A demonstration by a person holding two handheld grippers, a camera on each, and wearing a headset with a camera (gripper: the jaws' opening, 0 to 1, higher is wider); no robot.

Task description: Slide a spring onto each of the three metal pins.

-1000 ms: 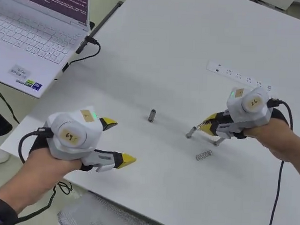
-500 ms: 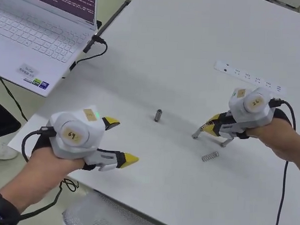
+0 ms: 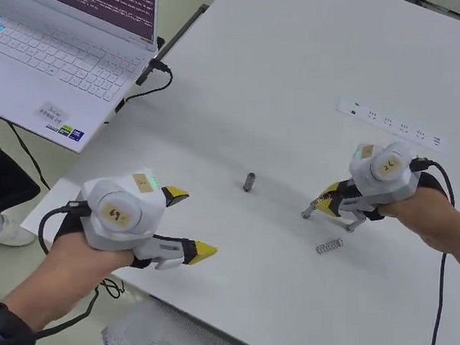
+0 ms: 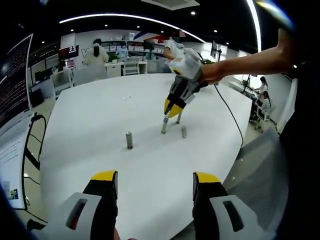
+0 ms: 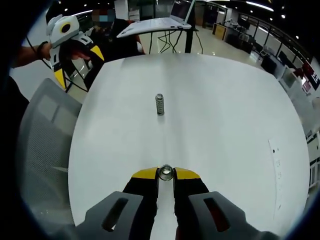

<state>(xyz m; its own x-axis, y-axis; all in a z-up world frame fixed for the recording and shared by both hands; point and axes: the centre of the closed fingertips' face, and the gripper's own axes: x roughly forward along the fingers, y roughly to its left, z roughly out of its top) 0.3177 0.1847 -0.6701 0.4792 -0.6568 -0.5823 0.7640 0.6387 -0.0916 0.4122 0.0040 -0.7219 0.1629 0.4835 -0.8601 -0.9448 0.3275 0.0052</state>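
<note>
Gripping a short metal pin (image 3: 309,213) between closed jaws, the right gripper (image 3: 325,205) holds it lengthwise. The pin runs straight out along the jaws and slopes down until its free end meets the tabletop (image 3: 280,83). In the right gripper view it appears end on, a small bright ring pinched between the yellow tips. Whether a spring already sits on it cannot be told.

A loose spring (image 3: 329,245) lies flat just beside this gripper, toward the tabletop's near edge, with its long axis roughly parallel to the held pin. The right gripper is by far the nearer one to it. A grey piece (image 3: 355,222), probably another pin, shows under the gripper's body.

Ahead of the jaws, toward the middle of the tabletop, a standing pin (image 3: 249,182) carries a spring. The left gripper (image 4: 155,182) hovers by the near edge, jaws wide open and empty, well apart from all of it.
</note>
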